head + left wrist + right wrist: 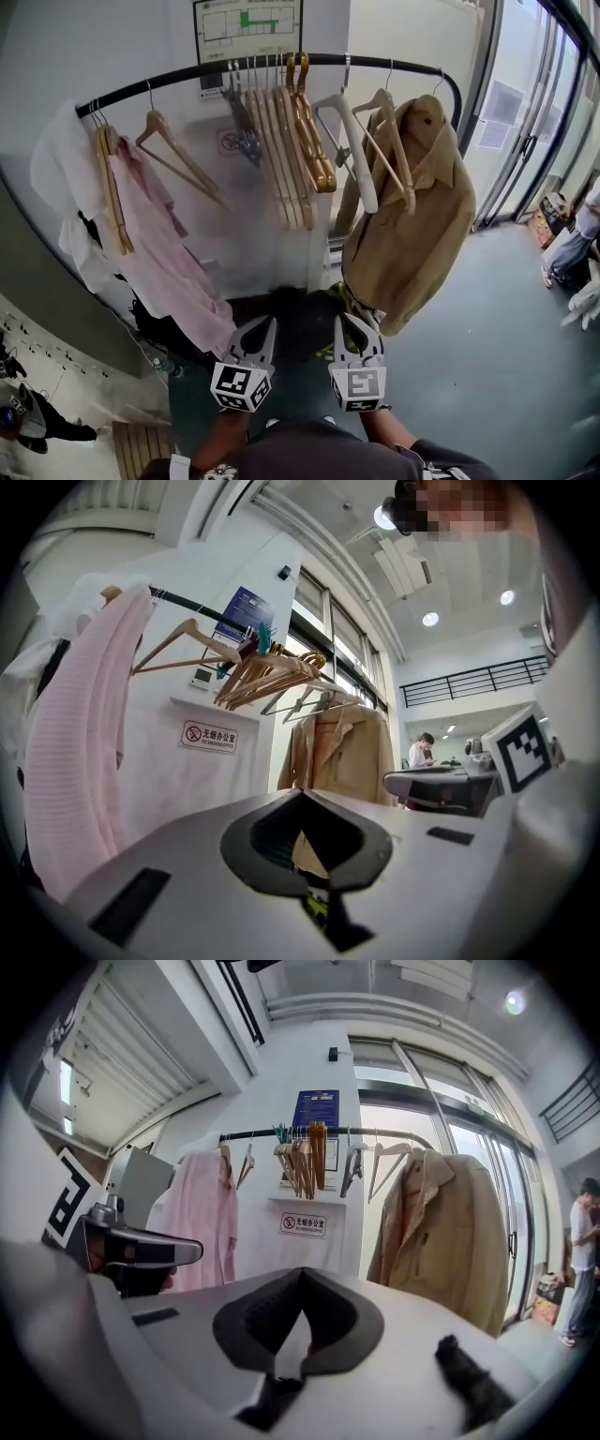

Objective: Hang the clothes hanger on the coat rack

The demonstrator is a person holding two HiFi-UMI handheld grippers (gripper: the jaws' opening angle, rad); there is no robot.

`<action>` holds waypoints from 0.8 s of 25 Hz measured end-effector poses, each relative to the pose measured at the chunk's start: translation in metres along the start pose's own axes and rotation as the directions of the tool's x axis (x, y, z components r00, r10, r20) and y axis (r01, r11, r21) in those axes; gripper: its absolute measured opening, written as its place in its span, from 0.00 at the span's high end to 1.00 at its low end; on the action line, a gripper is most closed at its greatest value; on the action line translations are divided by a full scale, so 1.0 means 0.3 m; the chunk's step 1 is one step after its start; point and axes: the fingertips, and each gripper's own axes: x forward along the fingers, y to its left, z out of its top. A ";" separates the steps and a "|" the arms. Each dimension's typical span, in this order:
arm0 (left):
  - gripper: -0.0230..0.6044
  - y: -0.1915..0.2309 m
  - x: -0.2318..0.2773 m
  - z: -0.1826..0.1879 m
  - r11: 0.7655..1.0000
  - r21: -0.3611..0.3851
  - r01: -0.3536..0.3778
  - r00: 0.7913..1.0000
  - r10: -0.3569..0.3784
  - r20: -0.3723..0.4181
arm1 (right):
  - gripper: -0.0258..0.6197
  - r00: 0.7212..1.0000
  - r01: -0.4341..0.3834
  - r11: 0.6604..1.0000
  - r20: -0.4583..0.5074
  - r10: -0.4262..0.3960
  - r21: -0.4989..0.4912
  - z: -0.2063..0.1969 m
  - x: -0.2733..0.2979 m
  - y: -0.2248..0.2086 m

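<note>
Keeping left gripper and right gripper closed on nothing, you must first take a hanger, then hook it squarely over the rack.

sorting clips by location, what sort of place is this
Probably an office entrance area: a black metal clothes rail with wooden hangers and a tan jacket, a red-and-white no-smoking office sign, and tall glass panels beside it.

office entrance: no-smoking sign, wall floor plan, tall glass doors.
</note>
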 end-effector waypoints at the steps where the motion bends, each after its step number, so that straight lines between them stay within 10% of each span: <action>1: 0.95 -0.001 -0.002 0.003 1.000 0.003 0.001 1.000 -0.001 0.002 | 0.94 1.000 0.004 1.000 -0.001 -0.004 0.004 -0.004 -0.002 -0.004; 20: 0.95 -0.038 -0.030 -0.005 1.000 -0.001 0.030 1.000 -0.030 -0.009 | 0.94 1.000 0.022 1.000 -0.022 -0.022 0.016 -0.029 -0.041 -0.025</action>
